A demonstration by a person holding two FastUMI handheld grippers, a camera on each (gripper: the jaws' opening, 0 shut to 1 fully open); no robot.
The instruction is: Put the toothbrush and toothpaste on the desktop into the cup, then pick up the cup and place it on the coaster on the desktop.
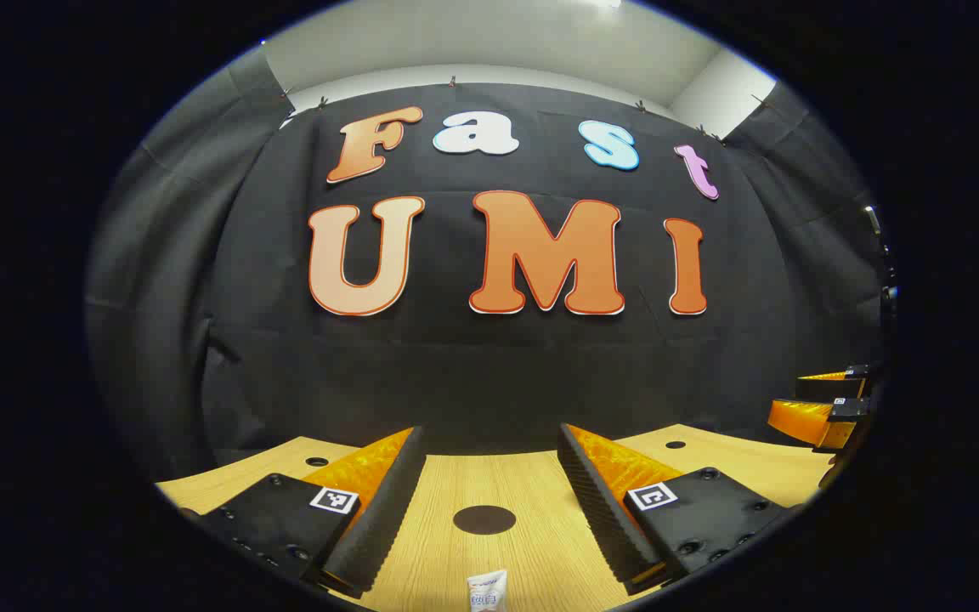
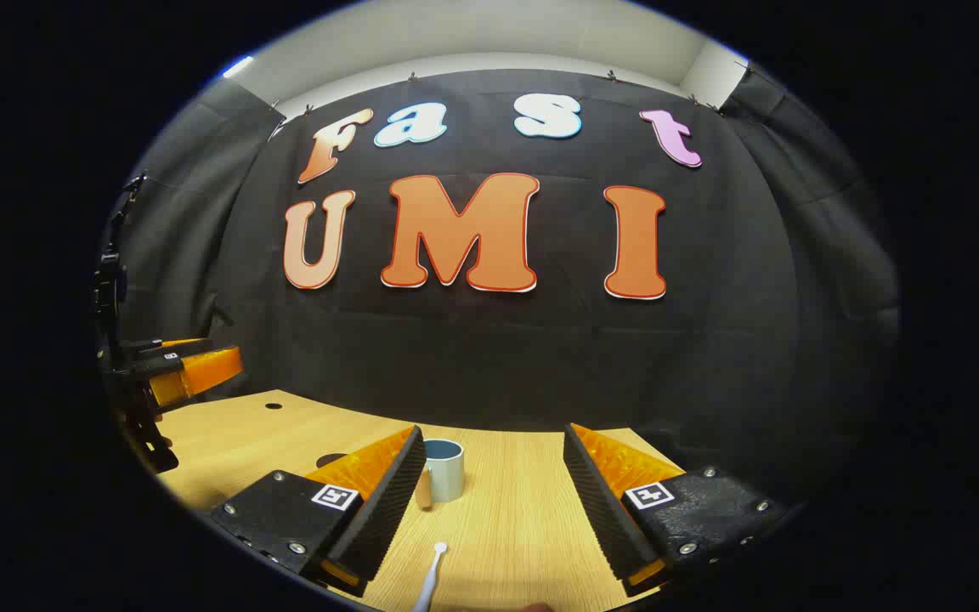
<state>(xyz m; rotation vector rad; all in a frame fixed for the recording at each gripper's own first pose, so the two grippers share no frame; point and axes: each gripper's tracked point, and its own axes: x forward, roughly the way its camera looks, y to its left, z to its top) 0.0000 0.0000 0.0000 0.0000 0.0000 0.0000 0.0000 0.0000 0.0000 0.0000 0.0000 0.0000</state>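
In the left gripper view, my left gripper (image 1: 489,433) is open above the wooden desk (image 1: 532,544). A dark round coaster (image 1: 484,519) lies between its fingers, and the white end of the toothpaste tube (image 1: 487,591) lies just below that, at the bottom edge. In the right gripper view, my right gripper (image 2: 492,430) is open too. A pale blue cup (image 2: 444,469) stands upright beside its left finger. The white toothbrush (image 2: 430,578) lies on the desk below the cup, between the fingers. Part of the coaster (image 2: 330,459) peeks out behind the left finger.
A small brown thing (image 2: 424,490) leans by the cup's left side; what it is I cannot tell. The desk has small dark holes (image 1: 317,461). The other gripper (image 1: 821,408) hovers at the right edge, and at the left edge (image 2: 188,370) in the right gripper view.
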